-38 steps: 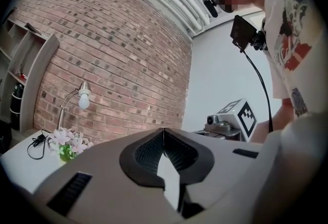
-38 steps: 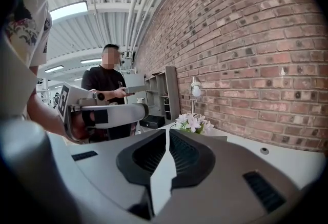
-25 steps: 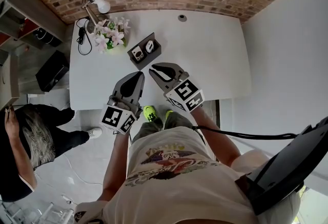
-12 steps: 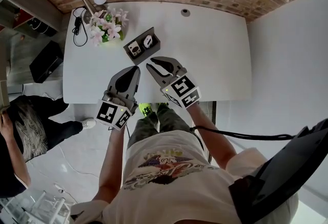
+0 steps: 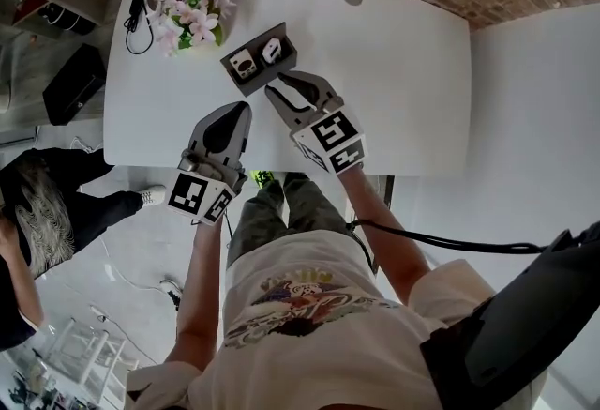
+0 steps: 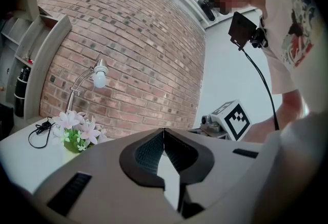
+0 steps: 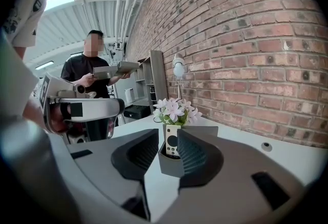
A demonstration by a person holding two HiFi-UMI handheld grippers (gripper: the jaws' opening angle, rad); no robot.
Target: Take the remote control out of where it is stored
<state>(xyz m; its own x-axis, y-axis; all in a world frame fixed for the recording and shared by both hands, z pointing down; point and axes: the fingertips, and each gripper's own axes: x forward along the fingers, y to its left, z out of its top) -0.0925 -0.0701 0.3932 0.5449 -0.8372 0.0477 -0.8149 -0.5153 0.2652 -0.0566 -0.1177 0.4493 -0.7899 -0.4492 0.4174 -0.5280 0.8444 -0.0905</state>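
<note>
While the remote control (image 7: 171,140) stands upright in its holder (image 7: 168,165) on the table (image 5: 403,70), at 11 o'clock from the right tongs (image 5: 280,87), it looks light, rigid and slick, so pinch its bare top. Right tongs have just been opening and stand part spread around nothing; left tongs (image 5: 240,113) sit pressed together.

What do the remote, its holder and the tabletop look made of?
Remote: white, smooth, with a black button ring; looks like moulded plastic.
Holder: dark grey and matte, with flat walls and crisp edges; probably plastic or painted board, can't tell which.
Tabletop: white, smooth and uniform with no grain; likely laminate or painted board.
</note>
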